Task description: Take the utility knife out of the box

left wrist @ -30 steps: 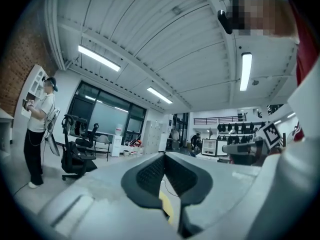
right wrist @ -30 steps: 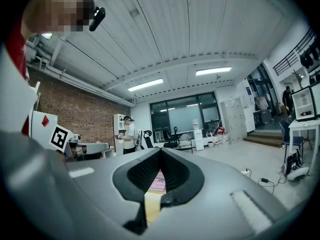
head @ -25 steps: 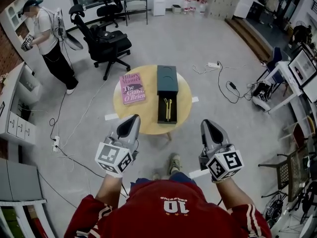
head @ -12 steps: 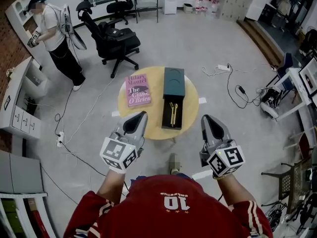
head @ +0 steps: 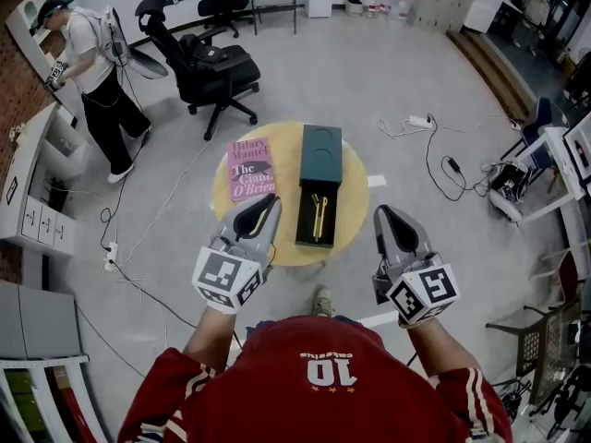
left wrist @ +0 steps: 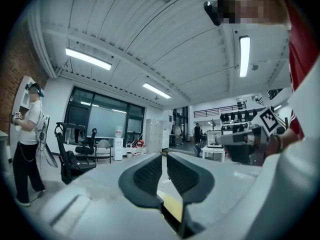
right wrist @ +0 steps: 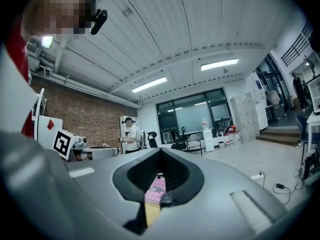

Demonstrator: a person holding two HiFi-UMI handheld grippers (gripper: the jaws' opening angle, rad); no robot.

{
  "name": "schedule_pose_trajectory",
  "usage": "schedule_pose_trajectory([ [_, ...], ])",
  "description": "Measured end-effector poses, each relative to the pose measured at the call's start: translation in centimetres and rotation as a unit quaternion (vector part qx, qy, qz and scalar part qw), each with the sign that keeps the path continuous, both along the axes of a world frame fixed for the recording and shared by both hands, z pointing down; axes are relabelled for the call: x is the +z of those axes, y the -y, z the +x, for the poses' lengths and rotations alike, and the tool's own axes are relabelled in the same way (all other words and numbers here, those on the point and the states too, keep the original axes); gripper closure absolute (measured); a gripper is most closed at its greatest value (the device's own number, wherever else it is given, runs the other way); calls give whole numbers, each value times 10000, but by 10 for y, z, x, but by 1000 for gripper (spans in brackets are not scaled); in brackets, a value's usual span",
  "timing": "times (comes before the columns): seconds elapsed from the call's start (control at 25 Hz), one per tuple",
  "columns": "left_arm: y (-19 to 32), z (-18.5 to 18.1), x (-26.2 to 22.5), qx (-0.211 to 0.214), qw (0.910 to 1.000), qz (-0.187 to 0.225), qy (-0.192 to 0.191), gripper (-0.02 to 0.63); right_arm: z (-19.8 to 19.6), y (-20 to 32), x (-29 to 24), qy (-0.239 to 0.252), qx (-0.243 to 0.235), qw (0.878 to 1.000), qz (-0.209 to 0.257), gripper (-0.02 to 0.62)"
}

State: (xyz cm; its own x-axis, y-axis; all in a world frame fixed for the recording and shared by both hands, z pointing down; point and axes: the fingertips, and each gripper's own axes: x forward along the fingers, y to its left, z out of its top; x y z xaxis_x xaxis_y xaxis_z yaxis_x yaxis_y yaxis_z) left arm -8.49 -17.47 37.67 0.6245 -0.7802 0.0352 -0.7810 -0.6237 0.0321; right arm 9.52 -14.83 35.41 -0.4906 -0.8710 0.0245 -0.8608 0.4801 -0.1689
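Both tongs held level near the round table, nothing grasped.
The yellow utility knife lies in the open dark box on the table, beside a pink book. The left tongs are just parting, with a slim gap and nothing between; the right tongs are clenched and empty.

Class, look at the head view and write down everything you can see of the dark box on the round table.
The box is long, rectangular and dark green, lying flat on the round wooden table. Its far half is covered; its near half is open, showing a black inside where a yellow utility knife lies. A pink book lies beside it, apart.
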Motion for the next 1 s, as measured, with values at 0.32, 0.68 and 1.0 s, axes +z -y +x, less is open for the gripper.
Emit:
schedule_pose_trajectory([
  [0.32,17,12,7,90,9999,-19,-44,490,4,17,5,-73,-81,9999,-5,594],
  [0.68,39,31,43,54,9987,-506,-81,445,17,42,20,-209,-27,9998,-2,594],
  [1.0,60,65,116,78,9924,-1203,260,445,31,65,38,-188,-74,9997,-110,594],
])
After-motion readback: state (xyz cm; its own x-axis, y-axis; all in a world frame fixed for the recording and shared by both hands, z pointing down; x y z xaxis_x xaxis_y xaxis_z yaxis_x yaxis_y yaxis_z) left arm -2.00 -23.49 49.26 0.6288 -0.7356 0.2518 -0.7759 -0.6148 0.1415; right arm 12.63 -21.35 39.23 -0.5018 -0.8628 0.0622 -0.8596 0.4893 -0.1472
